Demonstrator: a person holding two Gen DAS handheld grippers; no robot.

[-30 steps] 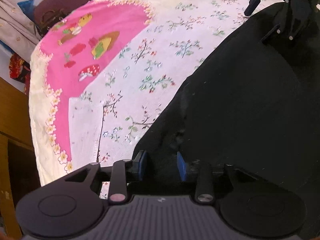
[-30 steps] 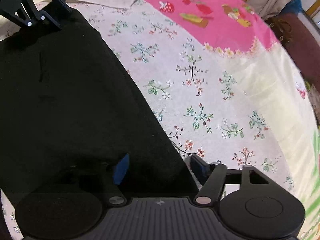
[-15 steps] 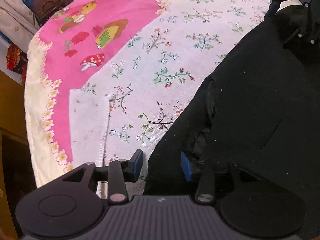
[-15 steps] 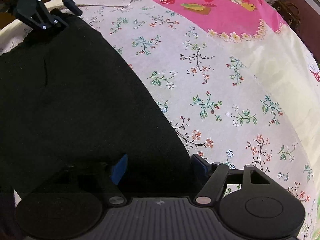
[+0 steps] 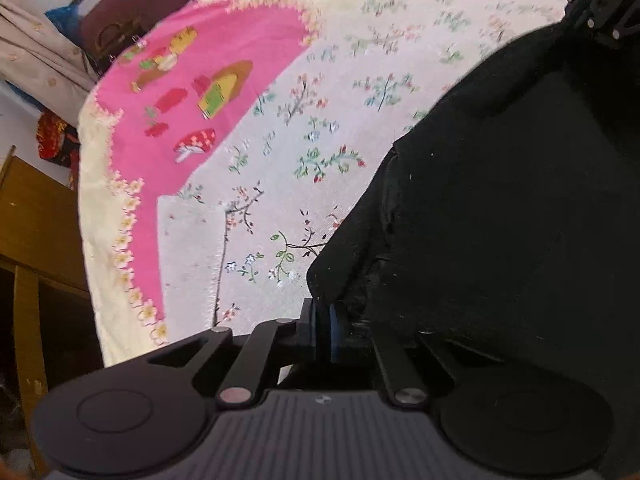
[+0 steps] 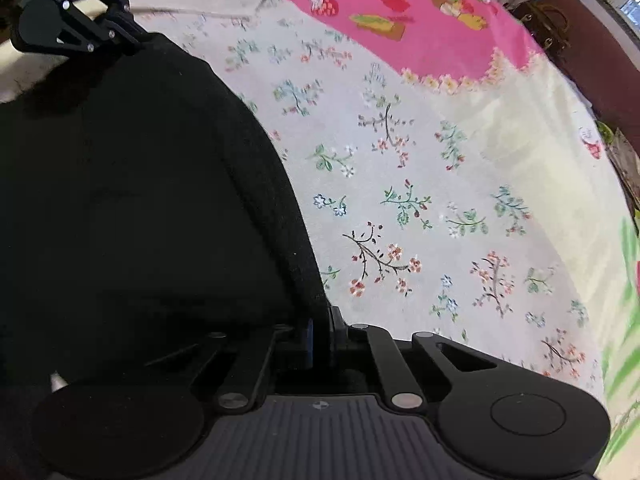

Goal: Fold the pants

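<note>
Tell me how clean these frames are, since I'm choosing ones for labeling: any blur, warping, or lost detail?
Left wrist view: the flowered sheet is smeared by motion blur, edges bow from the fisheye, and the black pants show almost no fold detail. Right wrist view: sharper mid-frame, blur toward the sheet's right edge; pants again nearly featureless black, with only the edge seam readable.
</note>
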